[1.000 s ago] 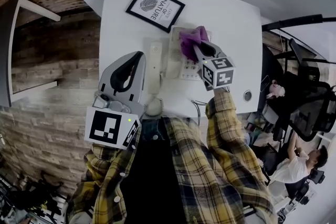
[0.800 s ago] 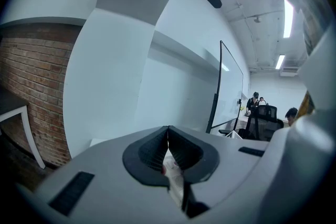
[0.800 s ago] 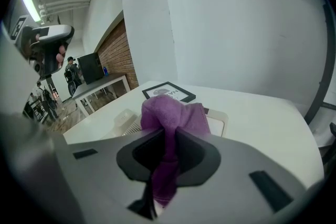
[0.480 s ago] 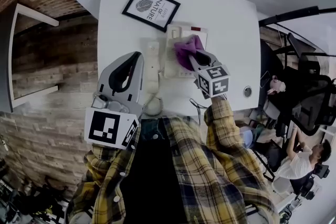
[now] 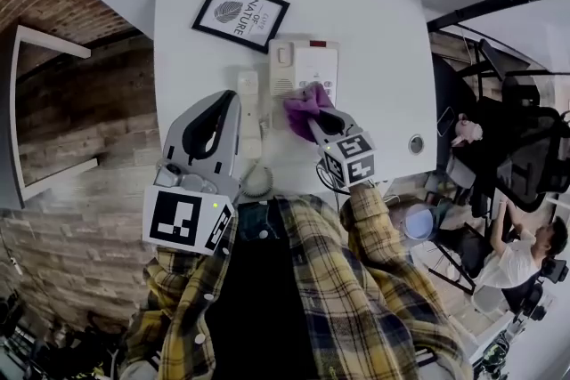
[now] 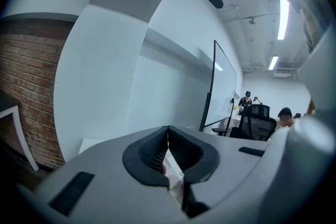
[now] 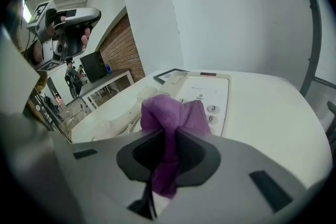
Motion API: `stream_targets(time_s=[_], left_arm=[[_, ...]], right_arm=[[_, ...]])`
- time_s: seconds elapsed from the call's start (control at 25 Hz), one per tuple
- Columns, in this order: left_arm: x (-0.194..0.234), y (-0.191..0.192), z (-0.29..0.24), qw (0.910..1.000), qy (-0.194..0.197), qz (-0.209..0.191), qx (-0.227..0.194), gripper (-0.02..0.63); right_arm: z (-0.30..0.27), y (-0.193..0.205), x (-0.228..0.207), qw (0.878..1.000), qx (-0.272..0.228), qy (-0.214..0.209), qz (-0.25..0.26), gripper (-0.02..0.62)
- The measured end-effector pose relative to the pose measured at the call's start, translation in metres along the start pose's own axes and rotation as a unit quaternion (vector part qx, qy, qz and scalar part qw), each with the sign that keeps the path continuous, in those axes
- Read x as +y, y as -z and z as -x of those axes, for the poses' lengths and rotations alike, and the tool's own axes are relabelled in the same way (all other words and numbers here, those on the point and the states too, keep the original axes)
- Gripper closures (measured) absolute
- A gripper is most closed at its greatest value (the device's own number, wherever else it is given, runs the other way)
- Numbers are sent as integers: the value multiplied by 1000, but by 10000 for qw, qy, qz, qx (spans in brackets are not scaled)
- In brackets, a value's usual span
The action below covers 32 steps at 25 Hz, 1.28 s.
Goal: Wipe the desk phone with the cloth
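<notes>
Jaws of the right gripper (image 7: 169, 139) clamp the purple cloth (image 7: 170, 113) over the desk phone (image 5: 307, 65)'s near end. The phone runs lengthwise away across the table (image 5: 378, 40). The left gripper (image 6: 168, 150), closed and empty, is farther off.

desk (image 5: 383, 31) right of centre: bare, wide lane up to back wall | upper left: pic frame (image 5: 240, 16) | centre: desk phone (image 5: 307, 62), handset (image 5: 248, 107) just beside, on its left | R gripper (image 5: 316, 116) w/ cloth (image 5: 301, 107) over phone's near end | cord coil (image 5: 257, 182) at near edge | grommet (image 5: 416, 144) near right edge | left of desk: brick wall (image 5: 80, 129)
</notes>
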<state>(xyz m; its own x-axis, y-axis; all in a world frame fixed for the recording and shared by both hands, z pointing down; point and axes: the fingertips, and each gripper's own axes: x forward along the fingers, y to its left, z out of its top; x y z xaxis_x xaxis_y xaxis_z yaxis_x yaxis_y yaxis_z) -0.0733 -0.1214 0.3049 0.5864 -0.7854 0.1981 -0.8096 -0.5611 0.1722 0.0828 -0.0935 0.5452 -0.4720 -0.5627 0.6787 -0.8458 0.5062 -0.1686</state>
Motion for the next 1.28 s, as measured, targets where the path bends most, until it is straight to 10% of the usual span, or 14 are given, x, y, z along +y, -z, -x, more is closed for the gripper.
stream_targets(time_s=[0.76,1.28], left_arm=[[-19,4,-7,9996,294,-43,37,592],[9,-3,14,9996,-275,23,-116,592]], right_arm=[[30,31,5,9932,-124,-156,-1146,534],[36,-113,-68,9886,-1384,283,-519,534]])
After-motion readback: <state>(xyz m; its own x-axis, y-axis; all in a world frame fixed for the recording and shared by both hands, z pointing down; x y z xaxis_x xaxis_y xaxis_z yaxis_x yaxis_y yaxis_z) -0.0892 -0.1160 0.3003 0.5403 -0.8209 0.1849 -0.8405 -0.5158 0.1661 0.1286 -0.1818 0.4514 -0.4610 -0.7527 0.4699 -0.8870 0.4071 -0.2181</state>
